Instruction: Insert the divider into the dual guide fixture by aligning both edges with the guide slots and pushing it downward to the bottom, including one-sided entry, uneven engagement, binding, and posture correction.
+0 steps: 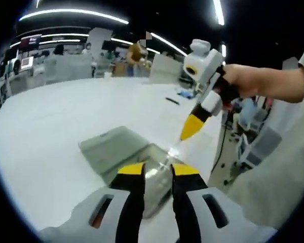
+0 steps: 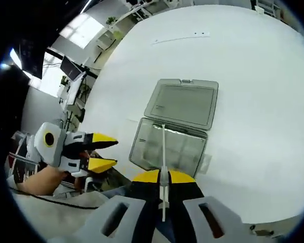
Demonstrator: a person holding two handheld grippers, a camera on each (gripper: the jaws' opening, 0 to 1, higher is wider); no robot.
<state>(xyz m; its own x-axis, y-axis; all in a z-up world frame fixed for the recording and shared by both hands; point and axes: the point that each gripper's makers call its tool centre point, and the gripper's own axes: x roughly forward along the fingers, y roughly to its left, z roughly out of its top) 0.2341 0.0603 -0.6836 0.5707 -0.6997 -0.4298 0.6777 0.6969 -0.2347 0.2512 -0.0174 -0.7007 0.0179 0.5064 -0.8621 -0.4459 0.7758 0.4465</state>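
Observation:
A clear plastic box [image 2: 185,152], the guide fixture, lies on the white table with its lid [image 2: 182,104] folded open behind it. My right gripper [image 2: 163,177] is shut on a thin clear divider [image 2: 162,147], seen edge-on and running across the middle of the box. Whether its edges sit in the slots I cannot tell. My left gripper [image 2: 111,152] hovers open just left of the box, apart from it. In the left gripper view my left gripper [image 1: 157,171] frames the box [image 1: 154,185], and the right gripper [image 1: 191,127], held by a hand, points down at the divider [image 1: 174,150].
The white table [image 2: 253,76] spreads wide beyond the box. Its near edge [image 1: 213,152] runs close beside the box, with chairs and a cable below. A person's arm [image 1: 273,83] reaches in from the right. A small dark object [image 1: 172,100] lies further back on the table.

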